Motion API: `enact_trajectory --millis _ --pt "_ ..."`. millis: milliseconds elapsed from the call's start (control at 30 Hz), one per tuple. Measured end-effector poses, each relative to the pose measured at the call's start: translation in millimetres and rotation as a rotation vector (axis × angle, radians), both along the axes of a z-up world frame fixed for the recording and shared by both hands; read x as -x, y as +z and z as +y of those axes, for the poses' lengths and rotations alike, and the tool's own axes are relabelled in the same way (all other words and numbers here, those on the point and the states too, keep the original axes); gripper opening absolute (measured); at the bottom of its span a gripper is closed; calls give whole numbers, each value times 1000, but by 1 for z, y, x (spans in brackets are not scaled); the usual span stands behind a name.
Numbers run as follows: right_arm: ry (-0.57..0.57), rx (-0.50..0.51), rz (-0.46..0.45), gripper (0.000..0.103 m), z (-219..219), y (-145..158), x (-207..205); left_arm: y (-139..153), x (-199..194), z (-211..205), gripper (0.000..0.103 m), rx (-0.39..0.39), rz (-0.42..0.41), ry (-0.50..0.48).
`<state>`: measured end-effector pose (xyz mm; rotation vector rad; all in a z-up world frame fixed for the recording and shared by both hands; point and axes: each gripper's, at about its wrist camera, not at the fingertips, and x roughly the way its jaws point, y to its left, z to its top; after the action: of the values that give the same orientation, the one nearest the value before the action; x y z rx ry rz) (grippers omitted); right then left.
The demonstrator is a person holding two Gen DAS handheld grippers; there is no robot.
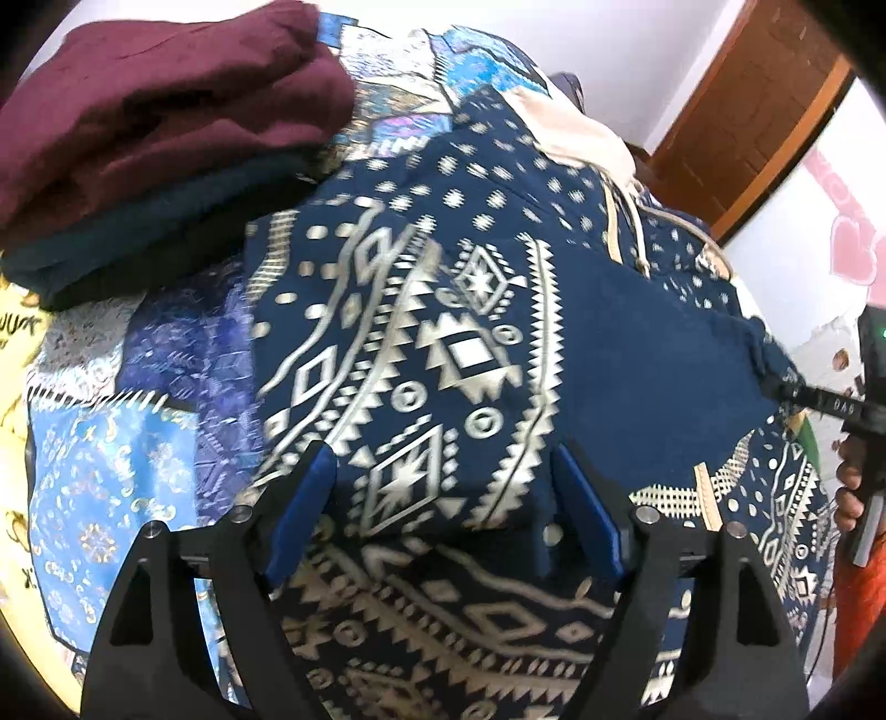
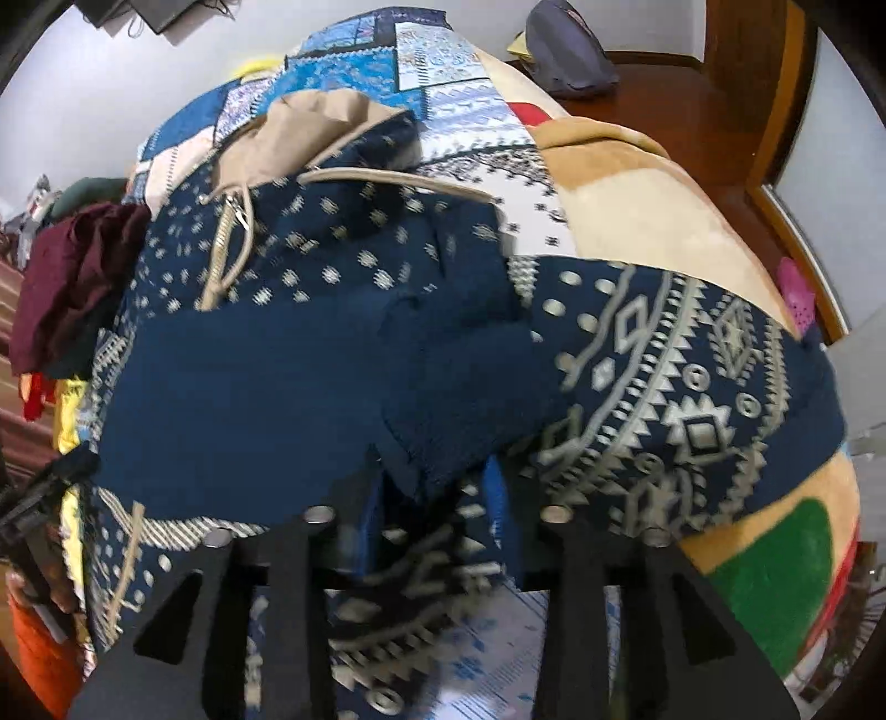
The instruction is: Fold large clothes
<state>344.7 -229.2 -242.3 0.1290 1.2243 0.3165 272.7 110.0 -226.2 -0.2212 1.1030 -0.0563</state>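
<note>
A large navy hoodie with a cream geometric print [image 1: 443, 343] lies on a patchwork bed cover; its cream-lined hood [image 1: 576, 133] points away. A sleeve is folded across its chest. My left gripper [image 1: 443, 493] is open, its blue pads either side of a printed fold of the hoodie, apart from it. In the right wrist view the hoodie [image 2: 310, 354] fills the middle, hood [image 2: 315, 133] at the far end. My right gripper [image 2: 437, 498] has plain navy sleeve cloth between its blue pads and looks shut on it. It shows at the right edge of the left wrist view [image 1: 819, 399].
A folded maroon garment [image 1: 166, 111] on a dark folded one [image 1: 144, 232] sits at the far left of the bed cover [image 1: 111, 476]. A tan blanket [image 2: 653, 205] with a green patch lies to the right. A grey bag [image 2: 570, 50] and wooden door frame [image 2: 742, 83] stand beyond.
</note>
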Motion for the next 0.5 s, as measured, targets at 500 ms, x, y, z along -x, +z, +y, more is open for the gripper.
enact_trajectory --millis 500 --pt "42 212 -236 61 24 60 17 -25 36 64 80 -11 66 114"
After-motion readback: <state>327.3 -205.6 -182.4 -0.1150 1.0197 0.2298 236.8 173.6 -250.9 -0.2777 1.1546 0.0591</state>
